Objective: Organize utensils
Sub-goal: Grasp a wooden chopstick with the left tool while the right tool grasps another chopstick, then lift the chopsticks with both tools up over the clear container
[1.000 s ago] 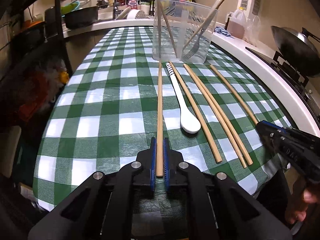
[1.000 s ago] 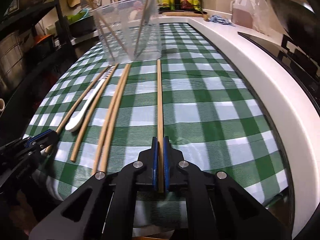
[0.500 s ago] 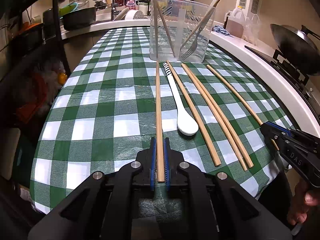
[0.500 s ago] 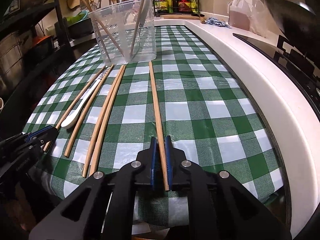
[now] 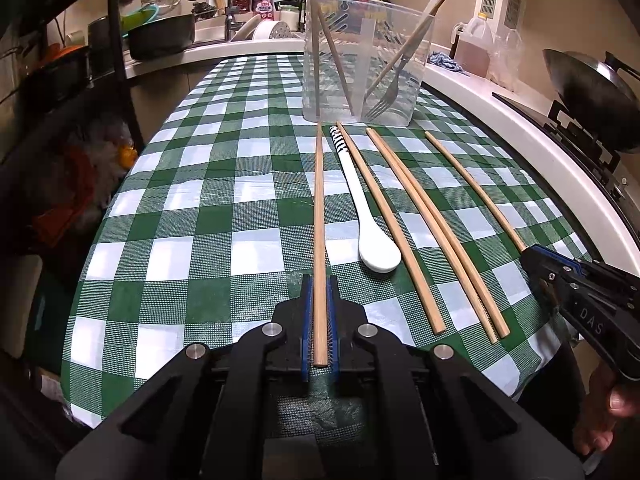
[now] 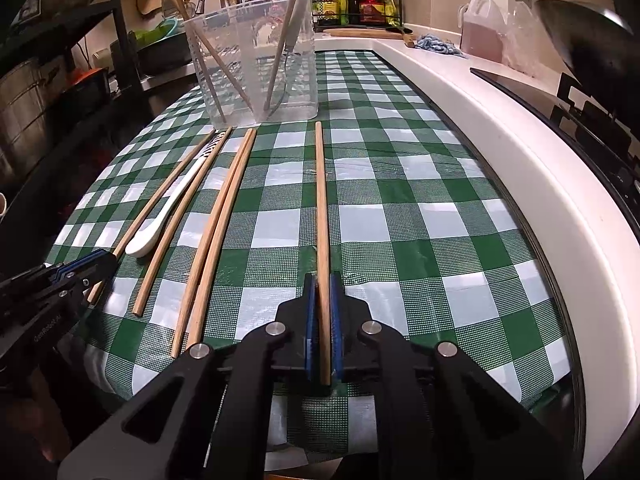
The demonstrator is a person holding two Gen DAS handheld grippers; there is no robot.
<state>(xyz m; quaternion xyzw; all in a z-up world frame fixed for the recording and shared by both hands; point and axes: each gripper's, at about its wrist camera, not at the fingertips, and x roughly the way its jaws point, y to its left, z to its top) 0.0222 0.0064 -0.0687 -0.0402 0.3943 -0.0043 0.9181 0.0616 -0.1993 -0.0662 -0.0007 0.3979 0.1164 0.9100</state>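
Left tongs (image 5: 320,312) clamped on one chopstick (image 5: 319,216) at counter (image 5: 192,240) near edge; right tongs (image 6: 322,320) clamped on another chopstick (image 6: 321,208). Near ends hidden between pads; container (image 5: 364,56) contents blurred through plastic.

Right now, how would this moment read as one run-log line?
left gripper: shut on leftmost chopstick | right gripper: shut on rightmost chopstick | white spoon: on tablecloth | container: upright

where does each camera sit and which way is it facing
Left wrist: on the left gripper, facing along the checked table toward the clear container; the right gripper shows at right.
Right wrist: on the right gripper, facing the same way; the left gripper shows at left.
Shared: container, white spoon, loose chopsticks; each gripper clamps one.
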